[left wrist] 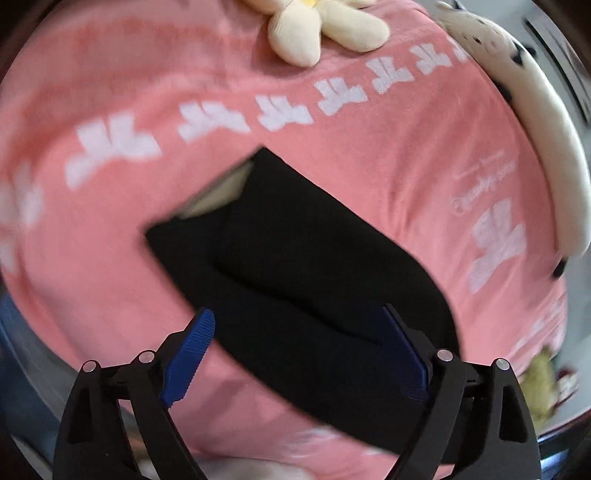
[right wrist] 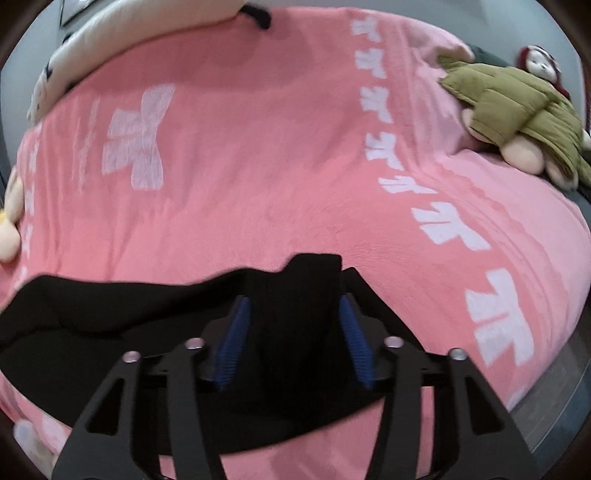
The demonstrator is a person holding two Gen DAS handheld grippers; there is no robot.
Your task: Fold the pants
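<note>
Black pants, bare pink blanket beyond

My left view is smeared with motion blur, so the small print on the blanket is unreadable. My left gripper covers the near end of the pants. A plush flower is cut by the top edge. In the right view my fingers hide part of the pants' raised fold; whether the pads touch it, I cannot tell.
</note>
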